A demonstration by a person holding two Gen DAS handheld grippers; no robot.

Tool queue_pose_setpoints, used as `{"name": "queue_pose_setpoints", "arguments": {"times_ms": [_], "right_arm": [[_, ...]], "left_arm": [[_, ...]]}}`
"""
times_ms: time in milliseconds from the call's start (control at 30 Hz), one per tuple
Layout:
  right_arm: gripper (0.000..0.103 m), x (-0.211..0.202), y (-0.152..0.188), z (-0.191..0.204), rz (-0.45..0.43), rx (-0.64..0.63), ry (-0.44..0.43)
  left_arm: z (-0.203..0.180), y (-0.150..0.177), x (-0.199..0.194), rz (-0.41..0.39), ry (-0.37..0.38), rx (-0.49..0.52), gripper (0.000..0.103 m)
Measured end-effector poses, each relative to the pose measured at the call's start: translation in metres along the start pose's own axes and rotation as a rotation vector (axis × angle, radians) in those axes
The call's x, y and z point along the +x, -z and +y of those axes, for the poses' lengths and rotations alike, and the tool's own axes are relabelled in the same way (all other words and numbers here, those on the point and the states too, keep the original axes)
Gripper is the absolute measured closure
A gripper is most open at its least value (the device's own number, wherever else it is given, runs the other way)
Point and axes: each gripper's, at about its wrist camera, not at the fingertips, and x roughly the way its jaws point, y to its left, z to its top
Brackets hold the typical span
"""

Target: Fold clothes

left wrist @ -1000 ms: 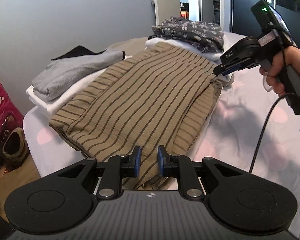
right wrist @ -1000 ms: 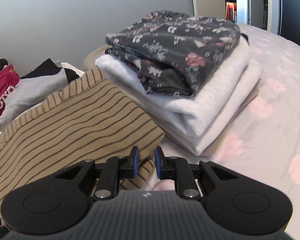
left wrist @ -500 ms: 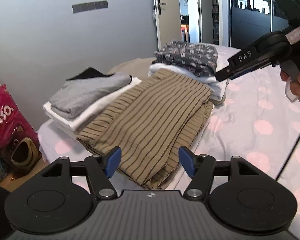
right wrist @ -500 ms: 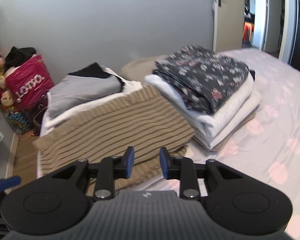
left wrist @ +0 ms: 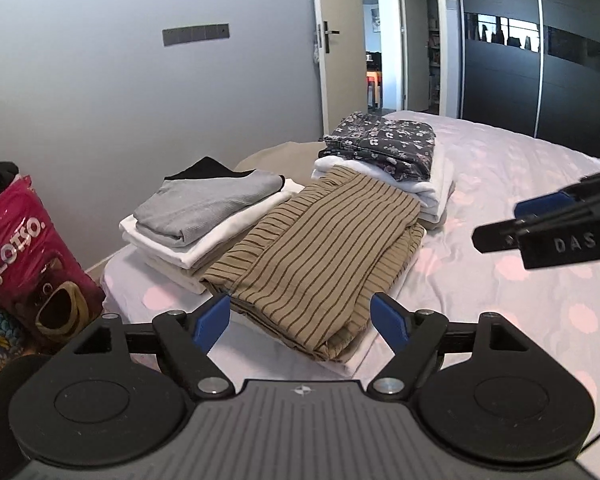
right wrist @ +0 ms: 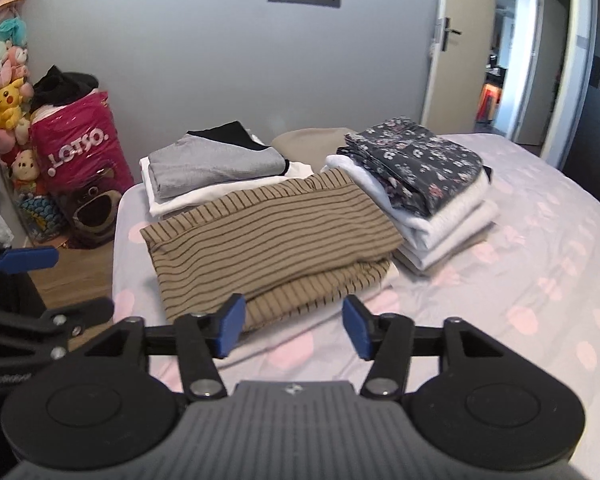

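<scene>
Both grippers have backed off and lifted away from the striped shirt [left wrist: 320,248] since a second ago, when their jaws were nearly shut at its near edge. Shirt now lies folded on the bed [left wrist: 520,320], wedged between two piles: grey top [left wrist: 208,204] on white layers to the left, floral garment [left wrist: 384,144] on white layers to the far right. Its far edge rests up against both piles.

Left gripper [left wrist: 302,322]: jaws opening, nothing between them, clear of the cloth. Right gripper [right wrist: 294,328]: jaws also opening, empty, hanging over the bedsheet just short of the shirt's near fold.

Risks from here:
- Fold looks loose. Lower layer sticks out at the near right corner; a nudge there could spring it open.
- Shirt leans on both piles. Dragging it out sideways could pull the grey top or the floral garment off with it.
- Left pile sits near the bed edge, with a pink bag [right wrist: 76,148] and floor just beyond. A push leftward could tip clothes over.
- If the shirt is lifted to stack it, pinching only the top layer would unfold it.

Can't tell from either view whether the white cloth under the shirt is a separate garment or part of the pile.
</scene>
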Motion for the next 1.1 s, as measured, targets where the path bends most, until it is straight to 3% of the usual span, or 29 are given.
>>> {"name": "queue_pose_setpoints", "arguments": {"times_ms": [167,267,467,667,1100], "right_arm": [[0.043,-0.016,0.024,0.015,0.000,0.116,0.020],[0.033,-0.026,0.035,0.024,-0.004,0.153,0.052],[0.030,-0.037,0.054,0.035,0.015,0.123,0.073],[0.025,-0.035,0.067,0.034,0.056,0.174,0.049],[0.022,-0.043,0.069,0.042,0.038,0.144,0.052]], "left_arm": [[-0.002,0.008,-0.005,-0.016,0.015,0.015,0.026],[-0.002,0.013,-0.007,-0.021,0.006,0.020,0.026],[-0.001,0.022,-0.008,0.016,0.011,0.008,0.026],[0.000,0.027,-0.009,0.039,0.000,-0.012,0.026],[-0.006,0.025,-0.015,0.054,0.010,-0.006,0.026]]}}
